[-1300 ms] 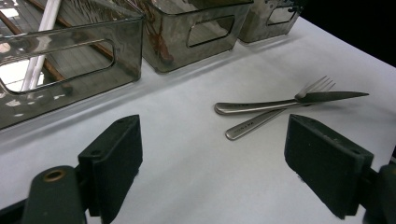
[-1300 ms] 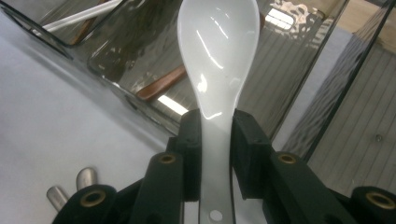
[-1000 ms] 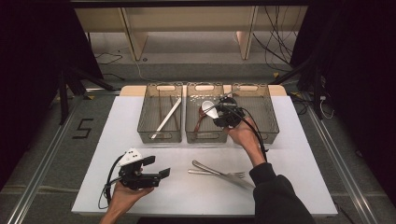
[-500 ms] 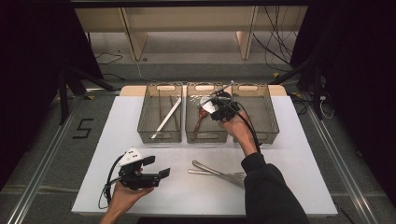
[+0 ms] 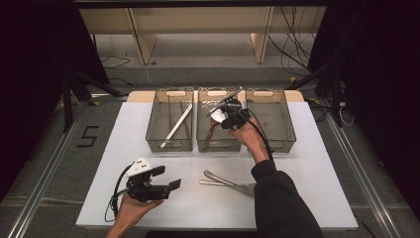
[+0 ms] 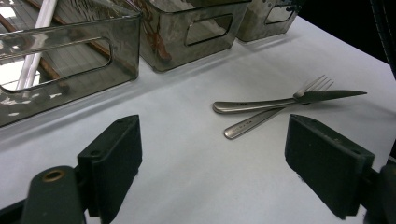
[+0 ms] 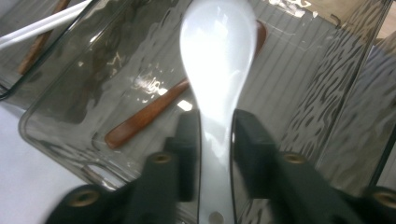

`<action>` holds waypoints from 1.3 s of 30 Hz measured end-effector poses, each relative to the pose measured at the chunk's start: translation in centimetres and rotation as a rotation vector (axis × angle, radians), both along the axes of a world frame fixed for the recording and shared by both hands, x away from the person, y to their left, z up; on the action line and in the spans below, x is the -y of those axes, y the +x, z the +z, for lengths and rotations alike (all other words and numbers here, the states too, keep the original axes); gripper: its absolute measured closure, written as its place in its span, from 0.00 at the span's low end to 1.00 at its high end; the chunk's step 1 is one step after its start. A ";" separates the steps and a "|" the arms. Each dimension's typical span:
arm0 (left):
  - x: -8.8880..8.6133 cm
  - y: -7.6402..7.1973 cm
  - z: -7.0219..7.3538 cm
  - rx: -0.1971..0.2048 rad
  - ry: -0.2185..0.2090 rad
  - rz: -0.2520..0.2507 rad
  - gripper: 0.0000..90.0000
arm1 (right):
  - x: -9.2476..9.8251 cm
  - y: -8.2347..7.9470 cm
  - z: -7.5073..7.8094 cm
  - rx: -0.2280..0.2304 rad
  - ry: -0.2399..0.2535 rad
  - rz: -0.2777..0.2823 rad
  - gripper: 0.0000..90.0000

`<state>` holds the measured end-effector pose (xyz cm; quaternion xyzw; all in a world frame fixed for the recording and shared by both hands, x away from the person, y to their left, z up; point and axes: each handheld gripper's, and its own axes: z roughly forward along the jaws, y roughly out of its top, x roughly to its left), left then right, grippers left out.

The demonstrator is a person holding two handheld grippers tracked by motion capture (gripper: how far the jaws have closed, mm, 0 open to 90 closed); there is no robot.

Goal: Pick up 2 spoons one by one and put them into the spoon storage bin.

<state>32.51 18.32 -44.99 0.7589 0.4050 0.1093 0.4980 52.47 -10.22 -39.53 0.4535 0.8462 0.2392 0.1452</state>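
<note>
Three clear bins stand in a row at the far edge of the white table (image 5: 307, 163). My right claw (image 7: 215, 135) hangs over the middle bin (image 5: 216, 144), a white spoon (image 7: 217, 60) between its jaws, bowl pointing away from me and down into the bin. The jaws have just been opening: a thin gap shows on each side of the handle, so they bracket the spoon rather than pinch it. Below the spoon, on the ribbed floor of the middle bin, lies a brown wooden spoon (image 7: 144, 114).

The left bin (image 5: 169, 144) holds a white stick (image 5: 177, 125) lying slantwise, with brown sticks (image 5: 170, 111) beside it. What the right bin (image 5: 271, 144) holds I cannot tell.

My left claw (image 5: 166, 178) rests low at the near edge of the table, jaws spread wide with nothing between them. Ahead of it a fork (image 6: 275, 107) and a knife (image 6: 285, 100) lie crossed on the table, well short of the bins.
</note>
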 end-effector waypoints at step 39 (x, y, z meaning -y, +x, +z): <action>-0.1 -0.1 0.0 0.002 -0.005 0.004 0.20 | 2.4 -11.7 -0.5 -0.009 0.129 0.299 0.37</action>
